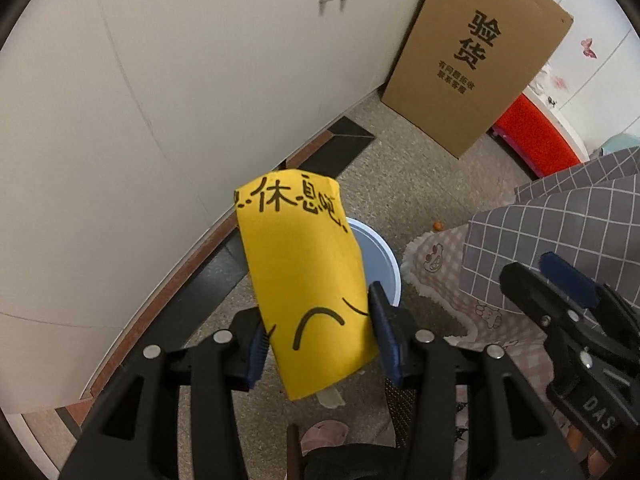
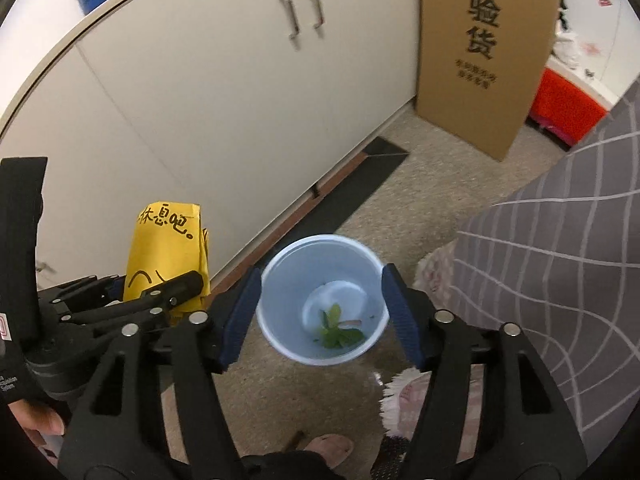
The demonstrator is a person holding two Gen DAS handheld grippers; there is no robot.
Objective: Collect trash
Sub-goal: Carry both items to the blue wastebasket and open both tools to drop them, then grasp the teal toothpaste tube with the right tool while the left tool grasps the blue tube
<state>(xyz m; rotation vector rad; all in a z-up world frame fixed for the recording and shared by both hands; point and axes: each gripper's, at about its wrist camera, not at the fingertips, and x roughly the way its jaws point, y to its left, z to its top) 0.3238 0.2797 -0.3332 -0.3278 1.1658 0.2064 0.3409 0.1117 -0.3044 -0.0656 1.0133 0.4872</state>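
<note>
Left wrist: speckled floor [image 1: 420, 168], white cabinet [image 1: 200, 80] (jaws clamping yellow paper [image 1: 304, 280]), right jaws apart.

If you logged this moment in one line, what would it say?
left tool: shut on yellow paper bag | right tool: open around white cup | cup holds green leaves | floor below

open floor [image 2: 436, 184] lies ahead; cabinet [image 2: 224, 92] walls the left, box [image 2: 484, 52] stands far, bed [image 2: 560, 264] crowds the right.
</note>
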